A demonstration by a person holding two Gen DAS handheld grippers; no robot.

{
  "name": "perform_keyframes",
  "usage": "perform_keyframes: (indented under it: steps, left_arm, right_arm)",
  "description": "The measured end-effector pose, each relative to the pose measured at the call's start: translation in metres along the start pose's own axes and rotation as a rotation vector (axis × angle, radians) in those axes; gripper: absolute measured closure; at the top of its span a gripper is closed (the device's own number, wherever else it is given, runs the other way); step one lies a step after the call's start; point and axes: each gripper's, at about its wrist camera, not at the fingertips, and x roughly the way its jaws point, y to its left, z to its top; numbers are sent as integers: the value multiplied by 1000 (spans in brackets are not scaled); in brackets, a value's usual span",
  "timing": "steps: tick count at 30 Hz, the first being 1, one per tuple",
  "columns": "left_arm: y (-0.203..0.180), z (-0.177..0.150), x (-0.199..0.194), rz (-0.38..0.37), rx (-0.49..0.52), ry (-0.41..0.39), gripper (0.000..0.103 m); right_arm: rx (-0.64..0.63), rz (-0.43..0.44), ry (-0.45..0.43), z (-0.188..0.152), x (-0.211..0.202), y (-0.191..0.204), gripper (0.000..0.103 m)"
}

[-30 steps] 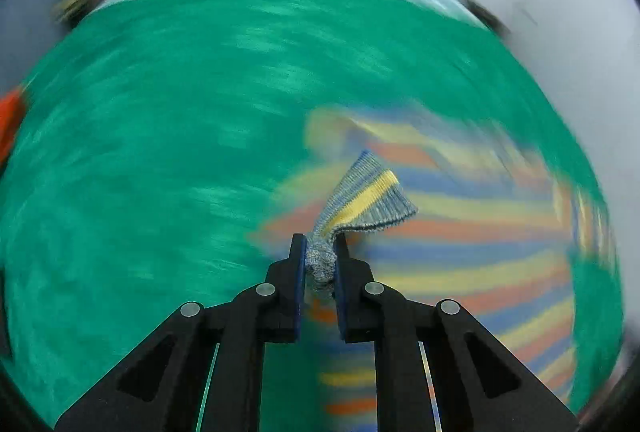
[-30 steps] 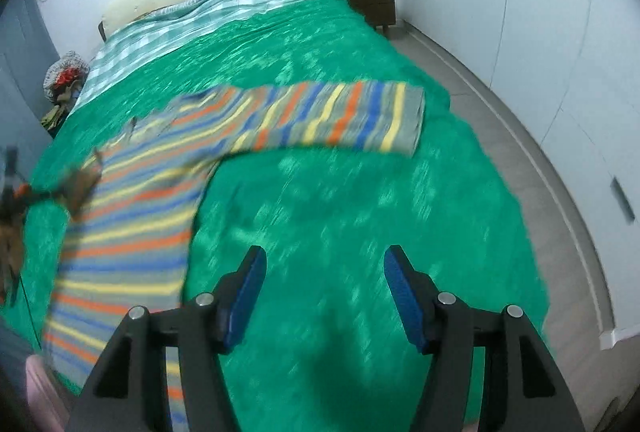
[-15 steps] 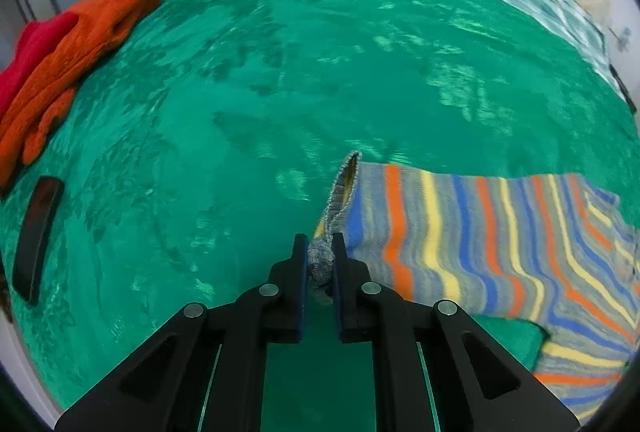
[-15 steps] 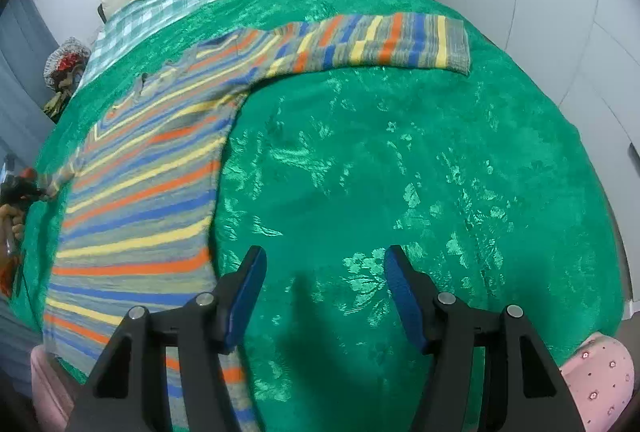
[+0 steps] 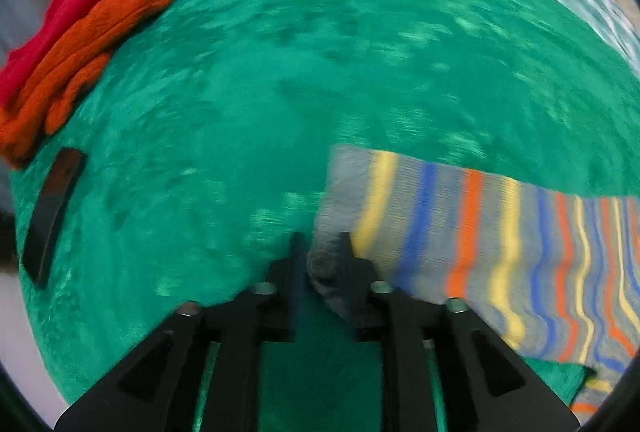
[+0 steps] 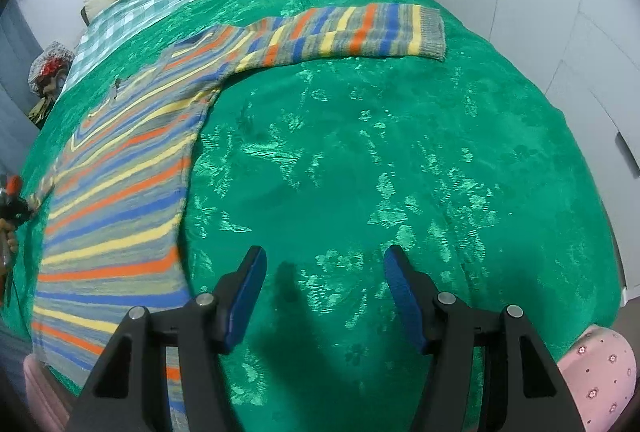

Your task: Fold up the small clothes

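My left gripper [image 5: 322, 256] is still pinched on the grey cuff of the striped sweater [image 5: 480, 244], though the fingers look slightly further apart than half a second ago, with the cuff bunched between them. The sleeve now lies flatter on the green bedspread [image 5: 300, 72], running away to the right from my fingertips; earlier its edge stood up folded. The left wrist view is blurred with motion. At the far left sit the orange and red garments [image 5: 88, 32], and the dark flat object [image 5: 52, 208] lies near the left edge; both sit about where they were.

My right gripper [image 6: 322, 284] hangs with its fingers wide apart over bare bedspread, holding nothing, as before. From there I see the sweater [image 6: 128, 192] spread on the left side of the bed, its other sleeve stretched to the far right. The body looks a little closer in that view than before. A pink item [image 6: 596, 372] shows at the near right corner.
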Motion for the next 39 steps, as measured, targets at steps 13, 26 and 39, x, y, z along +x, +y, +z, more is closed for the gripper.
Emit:
perform_keyframes:
  steps: [13, 26, 39]
  left_arm:
    - [-20, -167, -152, -368, 391, -97, 19]
    - [-71, -387, -164, -375, 801, -28, 21]
    - [-32, -405, -199, -320, 741, 34, 20]
  right_arm:
    - [-140, 45, 2, 8, -34, 33, 21]
    - [-518, 96, 376, -93, 19, 143, 20]
    - [-456, 81, 383, -117, -16, 119, 17]
